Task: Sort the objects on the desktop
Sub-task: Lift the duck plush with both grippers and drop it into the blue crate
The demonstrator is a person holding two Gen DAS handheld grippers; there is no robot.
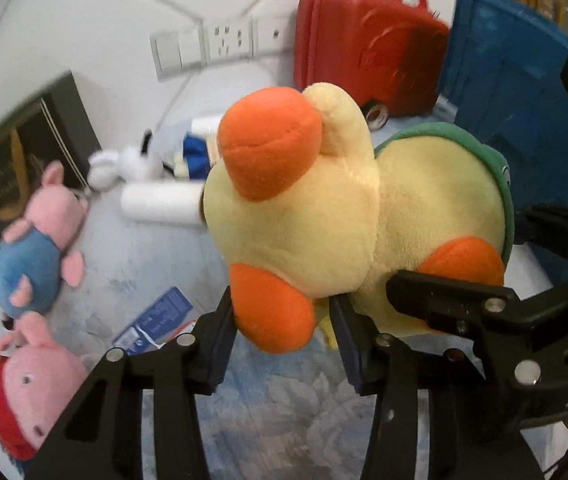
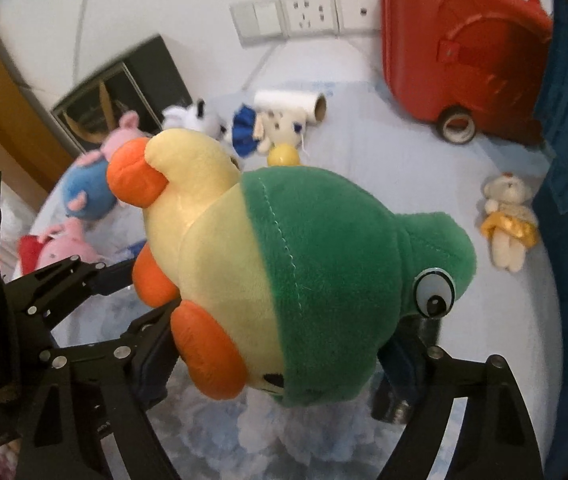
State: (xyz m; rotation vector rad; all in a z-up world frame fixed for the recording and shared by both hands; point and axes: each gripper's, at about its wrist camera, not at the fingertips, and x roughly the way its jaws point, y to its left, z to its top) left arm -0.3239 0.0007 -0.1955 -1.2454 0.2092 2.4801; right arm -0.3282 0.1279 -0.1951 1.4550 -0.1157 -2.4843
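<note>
A yellow plush duck (image 1: 303, 208) with a green hood, an orange beak and orange feet hangs above the pale blue tabletop (image 1: 276, 420). In the left wrist view my left gripper (image 1: 282, 320) is shut on one of its orange feet. A finger (image 1: 443, 300) of the right gripper presses into the body at the right. In the right wrist view the duck (image 2: 303, 272) fills the middle. My right gripper (image 2: 280, 360) has its fingers against both sides of the green hooded head, gripping it. The left gripper's fingers (image 2: 80, 280) show at the left edge.
A red plastic case (image 2: 455, 40) and a blue crate (image 1: 515, 80) stand at the back right. Two pink pig plushes (image 1: 40, 248) (image 1: 16, 392), a paper roll (image 1: 160, 204), a blue carton (image 1: 152, 320), a small bear (image 2: 509, 220) and a tape roll (image 2: 457, 128) lie around.
</note>
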